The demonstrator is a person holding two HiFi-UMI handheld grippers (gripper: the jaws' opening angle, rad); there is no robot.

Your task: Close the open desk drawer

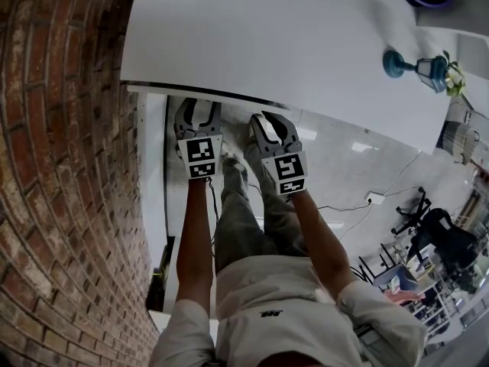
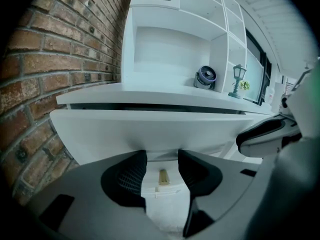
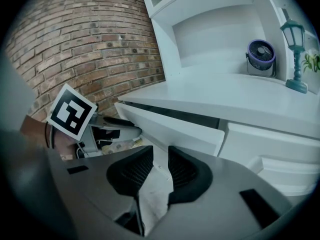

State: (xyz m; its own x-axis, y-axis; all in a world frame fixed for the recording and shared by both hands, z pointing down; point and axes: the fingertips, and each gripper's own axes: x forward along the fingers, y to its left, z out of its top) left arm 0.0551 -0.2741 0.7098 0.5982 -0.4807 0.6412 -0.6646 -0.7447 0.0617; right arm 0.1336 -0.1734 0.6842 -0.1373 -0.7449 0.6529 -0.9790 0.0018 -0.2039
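Note:
The white drawer front (image 2: 160,129) stands pulled out a little from under the desk top (image 1: 290,44), with a dark gap (image 2: 150,106) above it. My left gripper (image 2: 162,154) is open with nothing between its pads, and its tips reach the drawer front's lower edge. My right gripper (image 3: 160,151) is just to the right, its jaws only narrowly apart and empty, close to the drawer front (image 3: 170,129). In the head view both the left gripper (image 1: 197,121) and the right gripper (image 1: 273,132) sit side by side under the desk's front edge.
A brick wall (image 1: 61,167) runs close on the left. On the desk stand a small fan (image 3: 261,54) and a teal lantern lamp (image 3: 296,49) below white shelves (image 2: 170,44). A second, shut drawer front (image 3: 270,139) lies to the right. The person's legs (image 1: 244,212) are below.

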